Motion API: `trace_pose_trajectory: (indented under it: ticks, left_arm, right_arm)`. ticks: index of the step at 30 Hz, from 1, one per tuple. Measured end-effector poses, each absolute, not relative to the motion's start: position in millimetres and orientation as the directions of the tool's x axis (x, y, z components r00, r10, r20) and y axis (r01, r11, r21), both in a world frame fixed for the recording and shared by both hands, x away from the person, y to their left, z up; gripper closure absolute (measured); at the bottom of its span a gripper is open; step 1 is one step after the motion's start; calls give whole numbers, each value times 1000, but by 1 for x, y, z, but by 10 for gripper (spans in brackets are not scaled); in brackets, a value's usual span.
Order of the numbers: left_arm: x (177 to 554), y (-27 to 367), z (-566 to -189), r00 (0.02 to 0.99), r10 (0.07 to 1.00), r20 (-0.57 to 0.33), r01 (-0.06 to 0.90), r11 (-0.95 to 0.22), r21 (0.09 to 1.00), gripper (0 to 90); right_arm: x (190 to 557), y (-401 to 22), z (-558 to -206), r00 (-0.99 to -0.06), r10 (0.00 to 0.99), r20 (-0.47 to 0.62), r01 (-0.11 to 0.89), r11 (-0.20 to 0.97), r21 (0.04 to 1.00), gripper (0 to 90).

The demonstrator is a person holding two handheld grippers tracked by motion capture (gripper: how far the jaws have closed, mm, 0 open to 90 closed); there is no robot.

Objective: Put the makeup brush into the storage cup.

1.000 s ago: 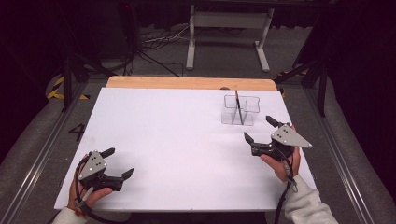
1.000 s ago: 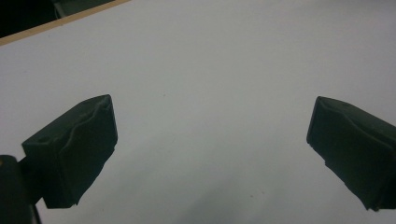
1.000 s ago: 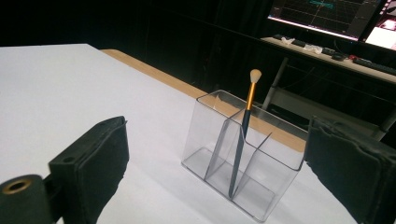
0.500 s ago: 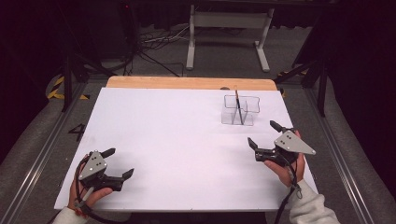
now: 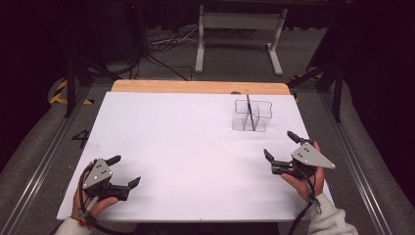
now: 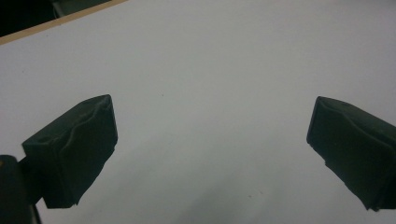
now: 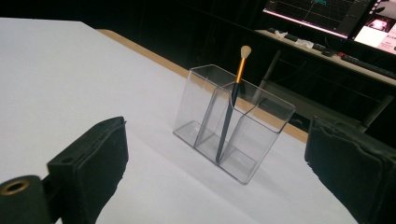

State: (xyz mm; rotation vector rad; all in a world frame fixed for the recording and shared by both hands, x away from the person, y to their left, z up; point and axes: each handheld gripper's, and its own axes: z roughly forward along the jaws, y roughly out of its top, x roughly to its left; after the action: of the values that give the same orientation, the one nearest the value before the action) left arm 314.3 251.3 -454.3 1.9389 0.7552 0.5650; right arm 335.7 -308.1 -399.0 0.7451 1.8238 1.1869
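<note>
My right tool (image 5: 287, 147) sits at about four o'clock on the desk (image 5: 195, 147), held in my right hand (image 5: 306, 174), its jaws spread wide apart and gripping nothing. From it, the clear holder (image 5: 251, 116) stands near, at roughly eleven o'clock, well toward the far edge of the white desk top. In the right gripper view the holder (image 7: 233, 123) shows between my two black jaws but farther off, not touched by either. It has thin inner walls that split it into compartments, and a brush (image 7: 232, 108) stands in it, leaning a little, its dark handle down on the holder's floor and its pale tip with a gold collar poking above the rim. I cannot tell for sure which compartment it rests in.

My left tool (image 5: 122, 171) lies at about seven o'clock on the desk, in my left hand (image 5: 90, 203), well apart from the holder. Its jaws are also wide apart, with bare white desk (image 6: 210, 70) between them.
</note>
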Motion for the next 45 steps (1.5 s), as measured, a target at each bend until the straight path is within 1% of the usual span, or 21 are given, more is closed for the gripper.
trace_pose_trajectory:
  ticks: [22,37,45]
  left_arm:
    - [314,251,-455,703,707,77,269,-365,891,25]
    - [315,251,-455,705,705,75,265,-360,894,24]
    - [312,250,-451,709,700,85,235,-348,908,20]
  right_arm:
    - [320,-323,-413,-489,806,-333,59,411,910,67]
    - [312,-330,-425,-518,797,-309,108,419,901,63]
    - [308,-337,-430,-519,800,-301,135,425,895,56]
